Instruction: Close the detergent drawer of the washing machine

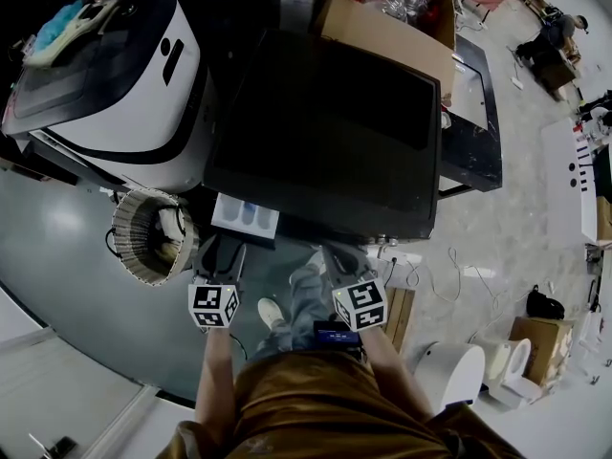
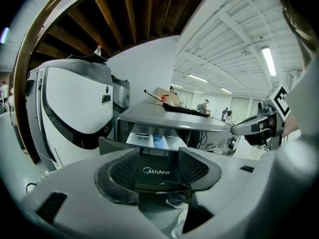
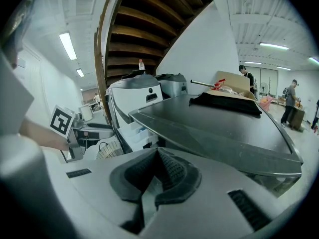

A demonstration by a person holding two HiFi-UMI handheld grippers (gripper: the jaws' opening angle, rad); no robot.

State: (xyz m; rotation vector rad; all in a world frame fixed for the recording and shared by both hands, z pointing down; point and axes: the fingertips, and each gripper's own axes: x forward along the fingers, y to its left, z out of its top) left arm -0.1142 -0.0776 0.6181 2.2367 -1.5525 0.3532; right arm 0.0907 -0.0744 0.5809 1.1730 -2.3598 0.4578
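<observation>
— What's the biggest thing down there?

— The washer [image 1: 325,132], seen from above, its dark flat top filling the middle. A rounded white machine [image 1: 115,75] stands just beside it on the left.

— Anything on the washer?

— A cardboard box [image 1: 392,27] sits along the far edge of the top, towards the right.

— And on the floor?

— A woven basket [image 1: 153,237] stands near the washer's front left corner, below the white machine.

— Where's the drawer?

— The drawer [image 1: 244,216] is at the left end of the washer's front and is pulled out. Its white tray lies open to view, with a blue compartment inside.

— How do the grippers stand?

— Both are held low in front of the washer, side by side. The left gripper [image 2: 158,153] points straight at the drawer, just in front of it. Its jaws are spread wide and clamp nothing. The drawer's dark front, with a Midea logo, shows in the gap between them. I can't tell whether the jaws touch it.

— And the other?

— The right gripper [image 3: 158,156] is off to the drawer's right, before the middle of the washer's front. Its jaws are pressed together at the tips, with nothing between them. It touches neither the washer nor the drawer.
</observation>
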